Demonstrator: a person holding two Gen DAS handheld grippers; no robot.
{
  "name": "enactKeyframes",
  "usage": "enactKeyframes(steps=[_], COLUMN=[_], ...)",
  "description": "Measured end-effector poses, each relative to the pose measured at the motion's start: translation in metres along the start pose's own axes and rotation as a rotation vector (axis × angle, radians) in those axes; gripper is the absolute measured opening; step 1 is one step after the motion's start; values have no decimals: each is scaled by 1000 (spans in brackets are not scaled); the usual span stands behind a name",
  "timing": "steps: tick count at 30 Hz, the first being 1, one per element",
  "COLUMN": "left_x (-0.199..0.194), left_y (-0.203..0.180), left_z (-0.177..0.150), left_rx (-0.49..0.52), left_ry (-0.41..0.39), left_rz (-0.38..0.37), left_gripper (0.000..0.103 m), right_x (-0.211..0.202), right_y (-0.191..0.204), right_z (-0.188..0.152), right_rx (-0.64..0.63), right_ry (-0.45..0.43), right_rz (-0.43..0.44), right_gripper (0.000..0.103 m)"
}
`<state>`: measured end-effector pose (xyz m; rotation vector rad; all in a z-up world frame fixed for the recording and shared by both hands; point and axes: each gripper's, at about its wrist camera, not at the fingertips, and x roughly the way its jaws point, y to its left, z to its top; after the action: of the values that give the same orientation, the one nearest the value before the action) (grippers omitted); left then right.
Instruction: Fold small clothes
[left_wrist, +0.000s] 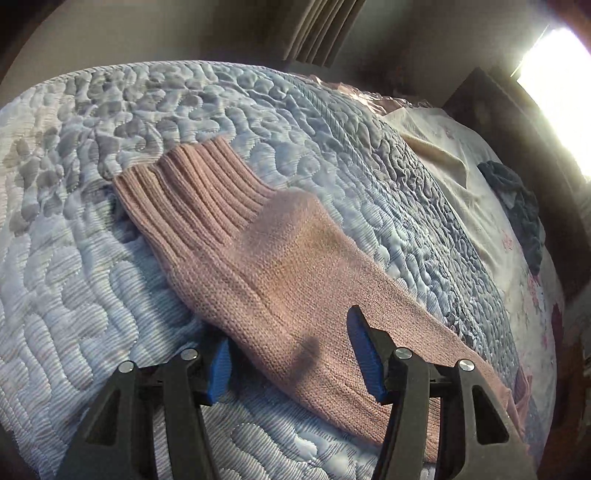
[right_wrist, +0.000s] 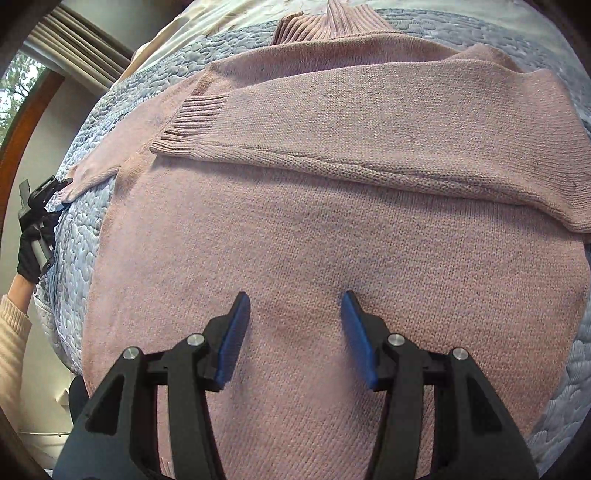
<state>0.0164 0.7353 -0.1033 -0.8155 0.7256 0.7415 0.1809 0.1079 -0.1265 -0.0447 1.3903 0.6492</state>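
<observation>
1. The right gripper (right_wrist: 293, 332) is hovering low over the body of the dusty-pink knitted sweater (right_wrist: 332, 229), with its blue-padded jaws standing wide apart and holding nothing; the knit is lying flat between and beneath them.
2. The left gripper (left_wrist: 291, 354) is sitting at the sweater's outstretched sleeve (left_wrist: 295, 266), its jaws also spread wide, one on each side of the sleeve, with nothing clamped yet.
3. The sweater is lying spread on the pale blue quilted bedspread (left_wrist: 92, 277); beyond the right gripper, one sleeve is already lying folded across the chest, its ribbed cuff (right_wrist: 195, 118) pointing toward the sweater's left edge.
4. The other sleeve is lying straight out from the sweater's side on the bedspread, ending in a wide ribbed cuff (left_wrist: 192, 192), so this fold looks about half done.
5. Past the sweater's collar, a cream sheet (left_wrist: 461, 177) and a dark blue crumpled cloth (left_wrist: 517, 206) are lying on the bed, well apart from the work.
6. Risks, as I judge them: if the left jaws are closing too deep, they may be pinching the bedspread along with the sleeve; a shallow bite on loose knit may be slipping out mid-carry; and dragging the sleeve over could be pulling the body askew or disturbing the sleeve already folded.
</observation>
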Motion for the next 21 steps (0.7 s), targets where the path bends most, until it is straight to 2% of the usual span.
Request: enactKeyframes(steps=[3, 4, 6, 9, 14, 21], left_x=[2, 2, 3, -4, -32, -72], left_y=[-5, -8, -12, -18, -53, -145], left_z=[3, 3, 3, 1, -13, -59], left_rx=[-1, 12, 40, 54, 145, 340], left_ry=[-15, -21, -16, -26, -63, -63], left_rz=[19, 31, 36, 20, -38, -176], left_gripper=[55, 49, 23, 13, 11, 11], right_x=[2, 2, 2, 0, -7, -29], right_y=[4, 5, 7, 6, 3, 2], right_z=[0, 0, -1, -2, -4, -15], right_rx=[-15, -23, -33, -33, -8, -10], right_ry=[-3, -5, -8, -12, -21, -65], right_rz=[-15, -20, -27, -27, -14, -31], right_gripper=[52, 53, 54, 54, 53, 53])
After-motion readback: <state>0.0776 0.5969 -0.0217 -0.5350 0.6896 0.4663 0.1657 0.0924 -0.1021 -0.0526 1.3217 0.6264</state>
